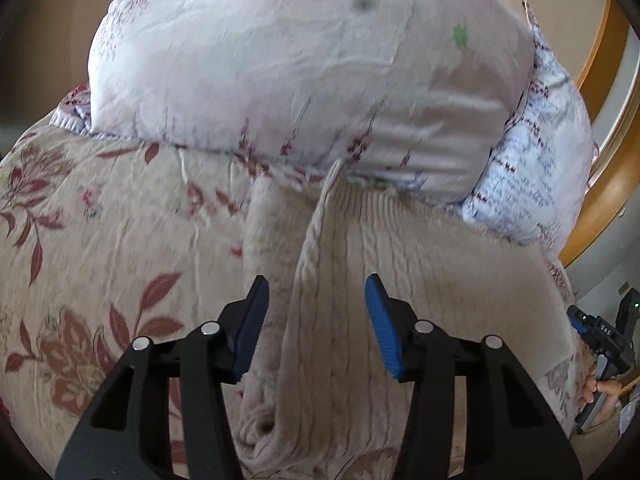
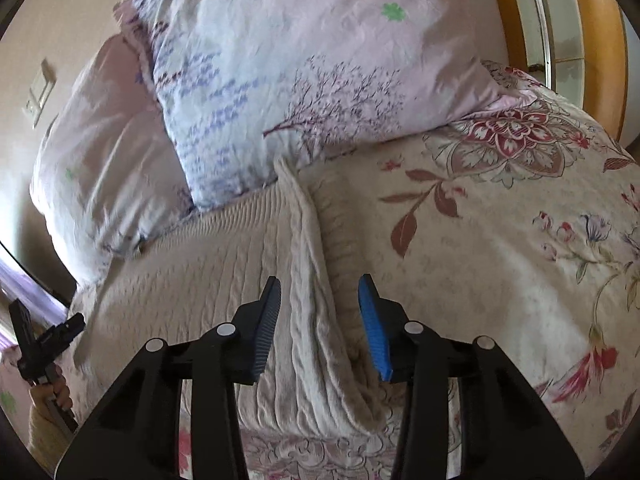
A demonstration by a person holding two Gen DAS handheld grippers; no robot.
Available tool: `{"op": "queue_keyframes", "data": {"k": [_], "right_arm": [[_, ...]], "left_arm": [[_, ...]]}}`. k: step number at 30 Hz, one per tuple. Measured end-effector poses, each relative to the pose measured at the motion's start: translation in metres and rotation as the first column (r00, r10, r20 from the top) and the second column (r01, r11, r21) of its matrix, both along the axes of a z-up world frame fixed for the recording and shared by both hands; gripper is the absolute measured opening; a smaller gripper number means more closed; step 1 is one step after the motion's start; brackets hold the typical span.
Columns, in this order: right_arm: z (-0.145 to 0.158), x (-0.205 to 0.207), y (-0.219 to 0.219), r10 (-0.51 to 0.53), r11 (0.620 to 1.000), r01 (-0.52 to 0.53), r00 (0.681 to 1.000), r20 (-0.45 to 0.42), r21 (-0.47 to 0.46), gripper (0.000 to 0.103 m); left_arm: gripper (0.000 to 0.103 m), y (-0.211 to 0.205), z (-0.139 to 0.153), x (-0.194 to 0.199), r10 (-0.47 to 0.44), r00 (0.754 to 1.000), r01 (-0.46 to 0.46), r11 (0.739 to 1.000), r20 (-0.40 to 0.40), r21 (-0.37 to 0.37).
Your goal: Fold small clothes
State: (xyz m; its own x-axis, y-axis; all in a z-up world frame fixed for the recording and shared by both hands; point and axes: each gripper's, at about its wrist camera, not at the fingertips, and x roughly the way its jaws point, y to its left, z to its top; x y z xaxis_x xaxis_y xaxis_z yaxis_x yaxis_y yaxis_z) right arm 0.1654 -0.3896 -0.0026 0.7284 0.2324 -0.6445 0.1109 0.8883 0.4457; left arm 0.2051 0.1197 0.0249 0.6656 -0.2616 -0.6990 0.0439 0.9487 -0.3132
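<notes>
Garment: cream cable-knit sweater (image 1: 400, 264), sleeves folded in, lower centre on floral bedspread (image 1: 80, 216).
Left gripper (image 1: 316, 320): half-open, holding nothing.
Right gripper (image 2: 320, 320): half-open, empty.
Advice: pinch both corners evenly, fold toward the pillows.

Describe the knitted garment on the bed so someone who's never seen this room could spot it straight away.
Start at the two pale printed pillows at the head of the bed. Just in front of them, on the floral bedspread, lies the cream cable-knit sweater, a sleeve folded in along each side. It is the only plain, ribbed fabric there; everything around it is printed.
</notes>
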Motion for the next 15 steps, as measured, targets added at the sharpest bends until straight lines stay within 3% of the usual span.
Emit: {"op": "queue_keyframes", "data": {"k": [5,8,14,15], "right_arm": [[-0.004,0.001,0.011,0.015,0.998,-0.016,1.0,-0.024,-0.067,0.04],[-0.007,0.004,0.017,0.028,0.993,-0.032,0.999,-0.035,-0.116,0.03],[-0.005,0.001,0.023,0.037,0.982,-0.041,0.999,-0.025,-0.185,0.014],[-0.004,0.001,0.024,0.036,0.98,-0.04,0.999,-0.02,-0.196,0.013]], "left_arm": [[0.043,-0.002,-0.009,-0.004,-0.001,1.0,0.001,1.0,-0.017,0.018],[0.039,-0.004,-0.011,-0.005,-0.011,1.0,0.011,1.0,-0.02,0.028],[0.023,-0.01,-0.017,-0.006,-0.025,0.999,0.027,0.998,-0.03,0.055],[0.017,-0.01,-0.018,-0.007,-0.028,0.999,0.03,0.998,-0.033,0.051]]}}
